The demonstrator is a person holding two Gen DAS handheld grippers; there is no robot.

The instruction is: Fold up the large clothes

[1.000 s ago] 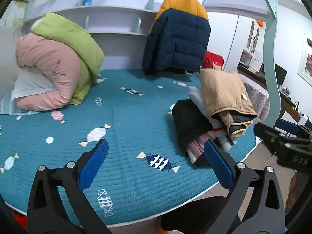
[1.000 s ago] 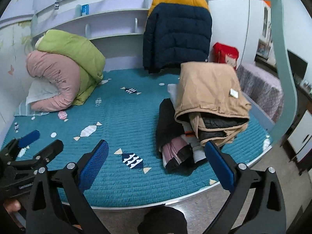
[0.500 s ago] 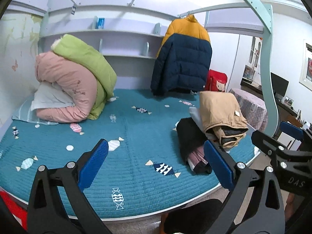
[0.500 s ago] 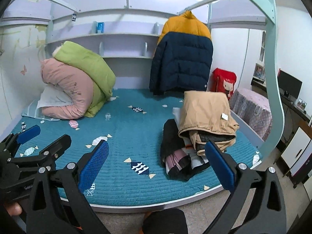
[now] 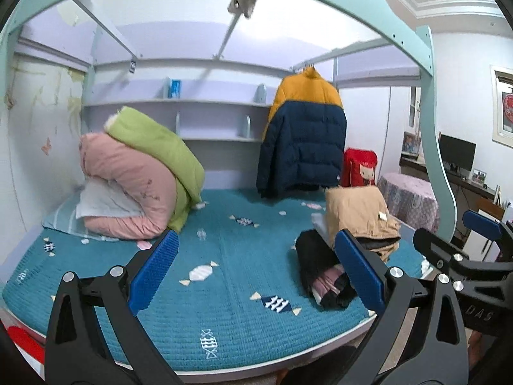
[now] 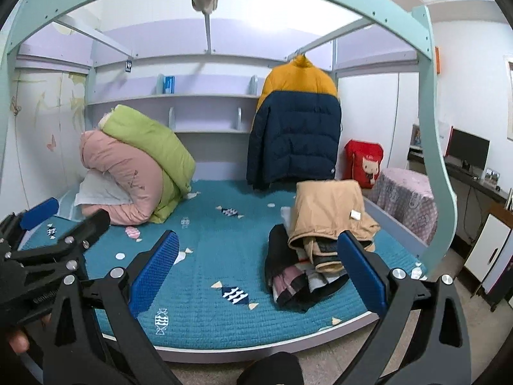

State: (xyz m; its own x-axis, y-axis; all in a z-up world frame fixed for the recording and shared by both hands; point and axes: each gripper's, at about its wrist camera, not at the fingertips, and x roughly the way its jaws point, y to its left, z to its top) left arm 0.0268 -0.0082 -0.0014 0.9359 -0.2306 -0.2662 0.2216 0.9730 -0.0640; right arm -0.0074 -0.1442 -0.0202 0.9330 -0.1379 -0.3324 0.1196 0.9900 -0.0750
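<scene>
Both my claws hover level off the bed's [image 5: 224, 327] front edge, pointing at it: left gripper [image 5: 256, 272] and right gripper [image 6: 256, 269], blue ribbed pads spread wide, released, grasping nothing. Stack of folded clothes [image 6: 320, 247], tan jacket on top, soft and lumpy, sits near the quilted teal mattress's front right corner. Puffy navy-and-yellow jacket [image 6: 295, 125] hangs at the back edge.

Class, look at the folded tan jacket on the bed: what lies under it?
Under the folded tan jacket sits a pile of folded clothes: black, pink and white layers show at the edges. Their middles are covered.
</scene>
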